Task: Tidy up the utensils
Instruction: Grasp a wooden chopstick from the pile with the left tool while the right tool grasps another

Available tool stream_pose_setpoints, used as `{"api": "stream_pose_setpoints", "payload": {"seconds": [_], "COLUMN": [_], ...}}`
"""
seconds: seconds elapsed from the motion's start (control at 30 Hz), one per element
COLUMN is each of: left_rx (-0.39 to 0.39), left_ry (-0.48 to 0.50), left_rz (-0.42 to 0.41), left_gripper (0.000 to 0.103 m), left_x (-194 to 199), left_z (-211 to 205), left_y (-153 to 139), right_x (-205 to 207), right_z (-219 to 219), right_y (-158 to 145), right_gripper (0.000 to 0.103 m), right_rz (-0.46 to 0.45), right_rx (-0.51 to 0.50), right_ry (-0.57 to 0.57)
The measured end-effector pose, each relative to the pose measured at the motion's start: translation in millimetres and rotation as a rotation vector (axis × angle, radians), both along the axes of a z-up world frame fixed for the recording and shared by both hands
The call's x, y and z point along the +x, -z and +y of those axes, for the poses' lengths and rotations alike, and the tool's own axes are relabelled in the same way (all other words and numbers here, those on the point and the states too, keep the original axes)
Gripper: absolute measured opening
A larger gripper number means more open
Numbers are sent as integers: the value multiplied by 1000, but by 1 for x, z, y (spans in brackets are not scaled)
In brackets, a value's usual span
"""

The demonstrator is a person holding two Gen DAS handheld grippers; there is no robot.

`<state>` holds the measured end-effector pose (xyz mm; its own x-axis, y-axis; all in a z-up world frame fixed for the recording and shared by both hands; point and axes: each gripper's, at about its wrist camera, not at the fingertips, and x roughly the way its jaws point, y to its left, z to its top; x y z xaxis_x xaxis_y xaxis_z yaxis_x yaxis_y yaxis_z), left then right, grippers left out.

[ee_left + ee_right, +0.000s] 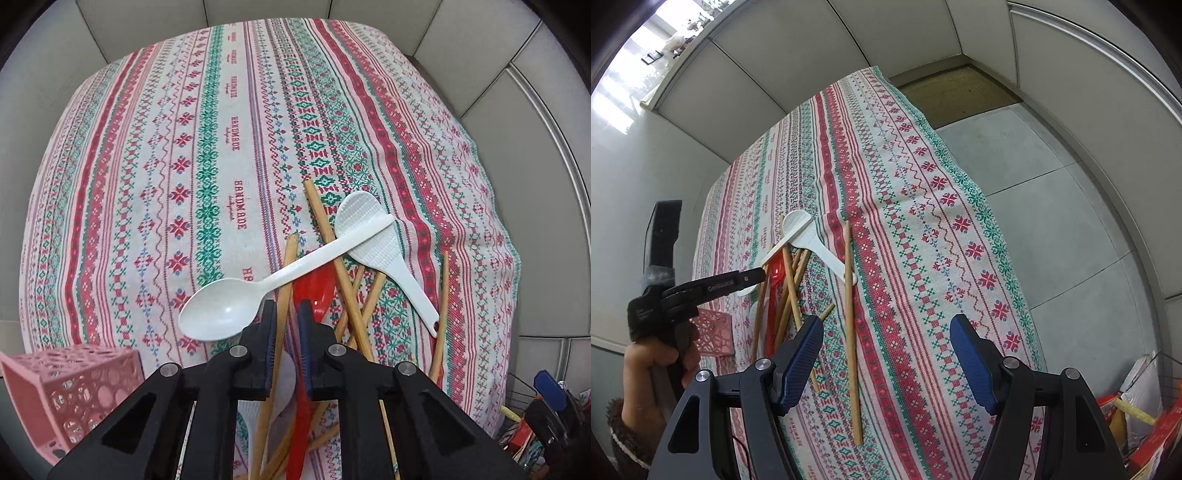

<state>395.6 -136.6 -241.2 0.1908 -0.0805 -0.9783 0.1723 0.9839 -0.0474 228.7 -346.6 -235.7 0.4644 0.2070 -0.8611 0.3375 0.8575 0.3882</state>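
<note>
While the left gripper (287, 312) hangs pointing nearly straight down over the utensil pile, its jaws are pinched almost together around a bamboo chopstick (282, 291), w/ a red plastic spoon (314, 291) just beside the right pad; can't tell if that one's caught too. Landmark = the big white spoon (236, 302): its bowl sits just left of the gripper tips and its handle runs up-right across a white rice paddle (373, 236). More chopsticks fan out under and to the right of that spoon. Pink perforated basket (74, 391) is lower left of the spoon, on the striped tablecloth (166, 166). Right gripper (886, 354) has its jaws spread wide w/ nothing between, hovering over one lone chopstick (851, 332) that lies right of the spoon's pile.
</note>
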Motion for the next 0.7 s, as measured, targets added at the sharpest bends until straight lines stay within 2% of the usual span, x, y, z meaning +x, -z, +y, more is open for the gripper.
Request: {"api": "stream_pose_setpoints", "payload": {"seconds": [0.13,0.23,0.33,0.43,0.57,0.7], "left_rx": [37,37,36,27,-27,-84], "left_ry": [5,7,38,72,106,135], "left_rz": [8,9,6,-19,-60,-115], "left_gripper": [8,7,7,7,7,7], "left_x": [8,12,8,-6,-34,-69], "left_z": [-6,-7,-7,-4,4,16], "left_y": [9,13,10,-2,-27,-58], "right_x": [6,10,16,24,39,55], "right_z": [0,0,0,-1,1,5], "right_y": [5,9,16,24,34,40], "right_gripper": [72,72,72,71,50,38], "right_rz": [20,34,50,44,23,9], "right_rx": [-13,-16,-27,19,56,86], "right_ry": [-1,1,2,9,5,7]}}
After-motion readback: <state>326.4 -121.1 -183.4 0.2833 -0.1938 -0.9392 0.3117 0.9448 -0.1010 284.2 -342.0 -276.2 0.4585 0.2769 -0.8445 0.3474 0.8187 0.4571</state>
